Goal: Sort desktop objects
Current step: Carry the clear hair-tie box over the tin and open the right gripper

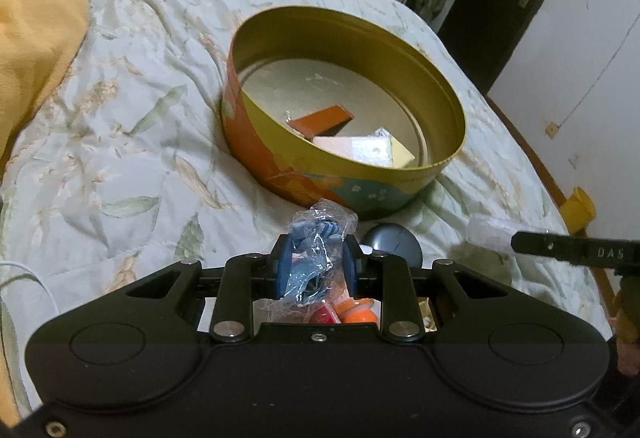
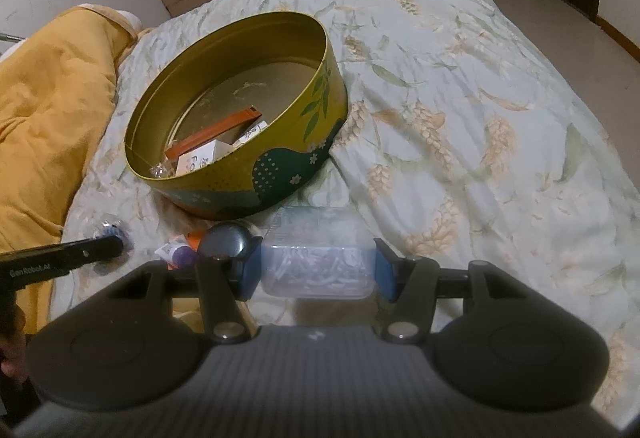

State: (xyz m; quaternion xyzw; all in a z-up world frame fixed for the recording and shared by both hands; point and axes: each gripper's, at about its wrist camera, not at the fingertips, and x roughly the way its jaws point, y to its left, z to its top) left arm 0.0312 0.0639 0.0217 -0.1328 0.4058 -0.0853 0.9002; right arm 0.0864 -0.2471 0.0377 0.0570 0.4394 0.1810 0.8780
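My left gripper is shut on a crinkled clear plastic packet with something blue inside, held above the bedspread just in front of the round yellow tin. The tin holds an orange flat box and a white box. My right gripper is shut on a clear plastic box of pale small pieces, close to the tin's near wall. In the right wrist view the left gripper's finger and its packet show at the left.
A grey round object lies between the grippers, next to a purple-and-white item. Orange and red small things lie under my left gripper. A yellow blanket is heaped at the left. The bed's edge runs along the right.
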